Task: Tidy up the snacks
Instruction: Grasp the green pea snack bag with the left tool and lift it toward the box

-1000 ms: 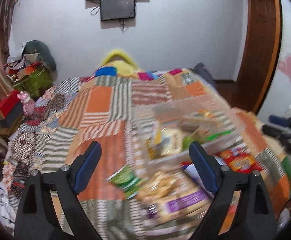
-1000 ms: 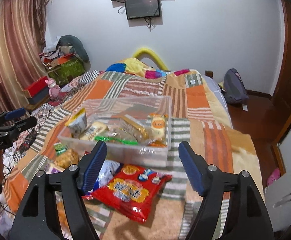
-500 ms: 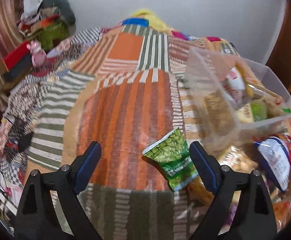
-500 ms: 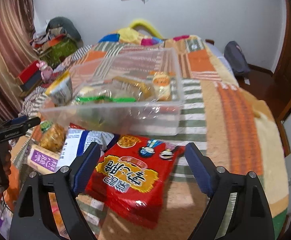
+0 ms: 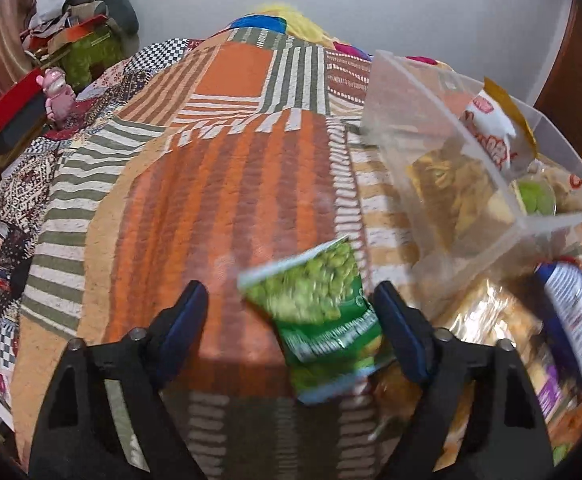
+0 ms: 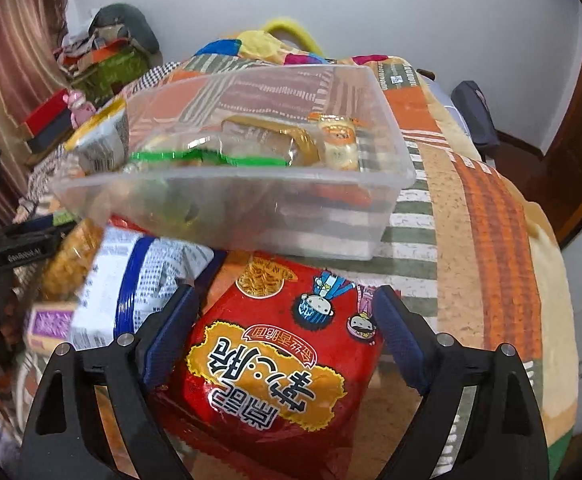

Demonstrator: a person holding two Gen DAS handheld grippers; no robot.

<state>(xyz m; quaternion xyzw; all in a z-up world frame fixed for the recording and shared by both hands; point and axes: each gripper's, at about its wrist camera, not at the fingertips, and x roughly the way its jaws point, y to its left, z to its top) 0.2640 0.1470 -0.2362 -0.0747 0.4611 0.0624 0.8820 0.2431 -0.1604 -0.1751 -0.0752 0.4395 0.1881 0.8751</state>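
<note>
Patchwork quilt (image 5: 219, 200), one clear plastic bin (image 6: 251, 200), loose snacks beside it.
One red noodle-snack bag (image 6: 275, 360) lies before the bin, long axis toward it, between the right gripper (image 6: 287, 328)'s opening jaws. One green pea packet (image 5: 323, 312), larger than a second ago, lies slanted left of the bin within the left gripper (image 5: 291, 320)'s closing, untouching jaws.

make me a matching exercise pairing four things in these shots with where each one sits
Things:
1. green pea snack packet
2. red noodle snack bag
3. orange-labelled small packet
4. pink toy figure

Places:
A. inside the clear plastic bin
B. between the right hand-held gripper's fingers
C. beside the bed, far left
D. between the left hand-held gripper's fingers

Pairs: 1-D, 2-B, 3-A, 4-C
</note>
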